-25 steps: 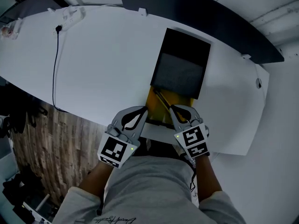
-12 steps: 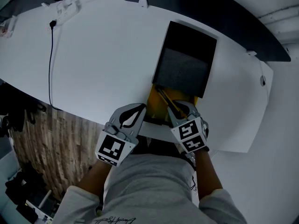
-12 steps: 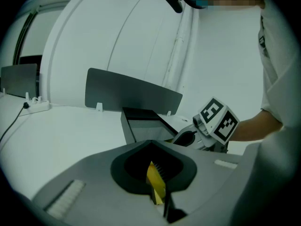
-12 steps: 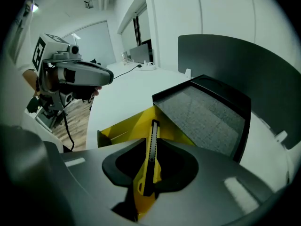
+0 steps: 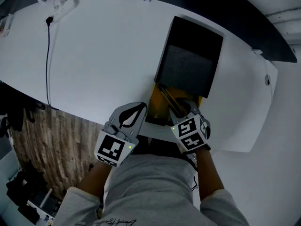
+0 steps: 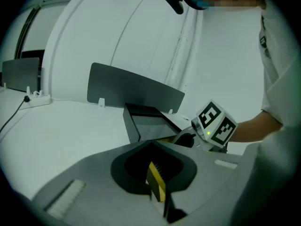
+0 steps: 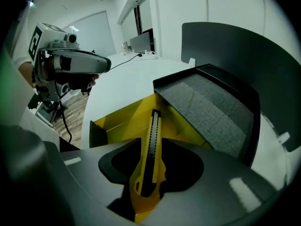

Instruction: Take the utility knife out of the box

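A yellow box [image 5: 155, 102] lies open at the white table's near edge, its black foam-lined lid [image 5: 190, 65] folded back beyond it. The yellow and black utility knife [image 5: 167, 100] lies slanted inside. My right gripper [image 5: 181, 108] points steeply down over the box. Its jaws are opening, and the knife [image 7: 151, 142] sits between them with dark gaps on both sides. My left gripper [image 5: 139, 111] is at the box's left side, shut on a thin yellow edge of the box [image 6: 156, 181]. The box's near end is hidden under the grippers.
A black cable [image 5: 47, 55] runs from a white power strip [image 5: 63, 4] across the table's left part and over its edge. A dark partition [image 5: 211, 4] stands along the far side. Wooden floor [image 5: 61, 135] lies below the near edge.
My right gripper has sunk toward the box and tipped more steeply down over the knife. The left gripper has dipped a little at the box's edge.
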Demonstrator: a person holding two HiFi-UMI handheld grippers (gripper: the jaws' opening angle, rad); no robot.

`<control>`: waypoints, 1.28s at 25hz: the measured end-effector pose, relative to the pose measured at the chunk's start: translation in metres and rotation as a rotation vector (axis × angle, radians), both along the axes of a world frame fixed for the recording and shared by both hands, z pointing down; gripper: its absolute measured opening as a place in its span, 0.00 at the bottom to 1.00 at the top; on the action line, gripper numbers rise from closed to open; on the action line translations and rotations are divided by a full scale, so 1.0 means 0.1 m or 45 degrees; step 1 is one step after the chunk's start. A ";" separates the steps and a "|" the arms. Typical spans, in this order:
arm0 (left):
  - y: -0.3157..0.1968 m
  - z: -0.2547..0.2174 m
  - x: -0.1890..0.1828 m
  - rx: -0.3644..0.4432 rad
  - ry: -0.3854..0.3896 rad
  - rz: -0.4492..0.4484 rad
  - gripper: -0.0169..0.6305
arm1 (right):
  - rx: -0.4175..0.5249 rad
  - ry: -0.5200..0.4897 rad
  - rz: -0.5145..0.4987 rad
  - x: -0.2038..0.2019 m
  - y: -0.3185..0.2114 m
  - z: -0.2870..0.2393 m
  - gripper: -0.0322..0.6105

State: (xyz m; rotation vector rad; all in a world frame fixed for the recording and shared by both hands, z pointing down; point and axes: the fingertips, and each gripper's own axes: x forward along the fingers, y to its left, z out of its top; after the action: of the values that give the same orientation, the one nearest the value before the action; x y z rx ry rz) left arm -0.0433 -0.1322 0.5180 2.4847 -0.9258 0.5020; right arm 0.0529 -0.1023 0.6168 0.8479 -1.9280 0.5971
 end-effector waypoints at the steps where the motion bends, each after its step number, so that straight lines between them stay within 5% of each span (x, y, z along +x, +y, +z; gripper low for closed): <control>1: 0.00 0.01 -0.01 -0.021 -0.003 -0.003 0.03 | -0.004 0.011 -0.005 0.00 0.00 0.02 0.29; 15: 0.01 0.13 -0.02 -0.088 0.000 -0.017 0.03 | -0.051 0.145 -0.067 0.01 0.02 0.20 0.32; 32: -0.04 0.20 -0.09 -0.052 0.020 -0.035 0.03 | -0.112 0.191 -0.057 0.02 0.00 0.26 0.26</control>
State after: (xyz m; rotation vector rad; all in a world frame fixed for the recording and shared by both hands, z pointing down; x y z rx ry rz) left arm -0.0518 -0.1360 0.5377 2.4326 -0.9325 0.4871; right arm 0.0550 -0.1023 0.6425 0.7706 -1.7675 0.5707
